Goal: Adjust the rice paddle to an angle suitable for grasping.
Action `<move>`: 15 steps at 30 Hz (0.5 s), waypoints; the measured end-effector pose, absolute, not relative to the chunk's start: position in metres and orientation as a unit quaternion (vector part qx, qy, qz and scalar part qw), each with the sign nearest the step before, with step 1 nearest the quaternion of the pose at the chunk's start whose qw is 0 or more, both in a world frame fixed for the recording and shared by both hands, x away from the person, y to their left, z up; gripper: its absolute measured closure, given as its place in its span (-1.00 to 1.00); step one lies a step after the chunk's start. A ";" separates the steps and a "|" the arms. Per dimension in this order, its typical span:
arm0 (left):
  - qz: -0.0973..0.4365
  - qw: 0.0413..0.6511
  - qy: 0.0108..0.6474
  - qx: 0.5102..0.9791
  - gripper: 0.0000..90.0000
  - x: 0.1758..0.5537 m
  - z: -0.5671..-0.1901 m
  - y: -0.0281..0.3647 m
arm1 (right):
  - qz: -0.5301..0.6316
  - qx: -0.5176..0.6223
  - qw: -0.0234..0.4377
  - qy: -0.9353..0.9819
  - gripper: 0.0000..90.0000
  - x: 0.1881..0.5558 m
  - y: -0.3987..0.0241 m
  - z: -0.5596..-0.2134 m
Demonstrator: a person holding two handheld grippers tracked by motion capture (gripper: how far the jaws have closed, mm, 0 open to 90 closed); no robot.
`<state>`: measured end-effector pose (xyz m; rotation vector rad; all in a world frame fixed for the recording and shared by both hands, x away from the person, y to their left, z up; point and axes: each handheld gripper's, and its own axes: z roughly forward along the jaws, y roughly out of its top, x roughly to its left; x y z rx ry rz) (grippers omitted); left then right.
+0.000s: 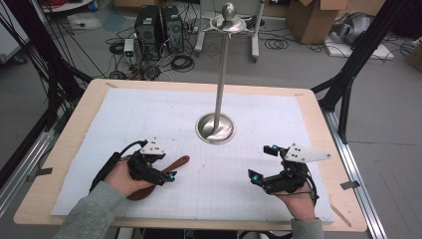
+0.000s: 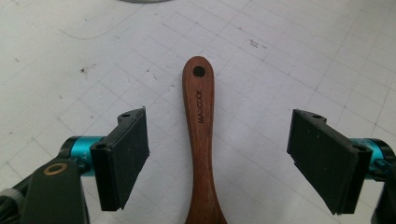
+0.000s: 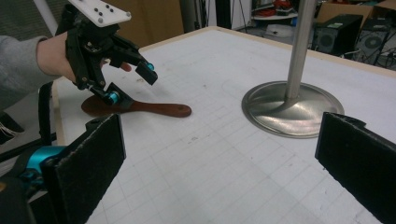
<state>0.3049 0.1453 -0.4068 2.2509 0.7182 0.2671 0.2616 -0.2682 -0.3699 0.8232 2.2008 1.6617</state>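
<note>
The tabletop (image 1: 318, 124), covered by a white gridded mat (image 1: 149, 109), carries a tall steel stand (image 1: 215, 127) whose round base sits near the middle, a little toward the far edge, with its pole rising to a dish and knob at the top. Nothing hangs on the stand. A wooden spoon (image 1: 175, 164) lies flat on the mat near the front edge, left of centre, its handle end with the hanging hole pointing toward the stand's base. The left gripper (image 1: 170, 176) hovers over the spoon with its jaws spread wide; in the left gripper view the handle (image 2: 201, 140) runs between the two pads with clear mat on both sides, so nothing is gripped. The right gripper (image 1: 263, 164) waits toward the front right corner, jaws also wide and empty. Judging from this, the spoon is on the mat and free of either gripper; any lifting or hanging on the stand is not yet done.
</note>
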 end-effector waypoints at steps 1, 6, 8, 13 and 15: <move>0.104 0.372 0.278 0.880 -0.54 0.306 -0.407 0.146 | 0.572 0.284 0.131 0.758 -0.99 0.262 -0.268 -0.370; 0.101 0.365 0.286 0.880 -0.54 0.311 -0.411 0.146 | 0.569 0.286 0.128 0.760 -0.99 0.261 -0.269 -0.372; 0.097 0.364 0.288 0.880 -0.54 0.313 -0.413 0.146 | 0.569 0.286 0.125 0.761 -0.99 0.259 -0.269 -0.371; 0.093 0.359 0.287 0.883 -0.51 0.315 -0.414 0.142 | 0.570 0.286 0.126 0.760 -0.99 0.259 -0.270 -0.371; 0.091 0.355 0.290 0.884 -0.50 0.316 -0.415 0.140 | 0.571 0.284 0.128 0.760 -0.99 0.260 -0.270 -0.371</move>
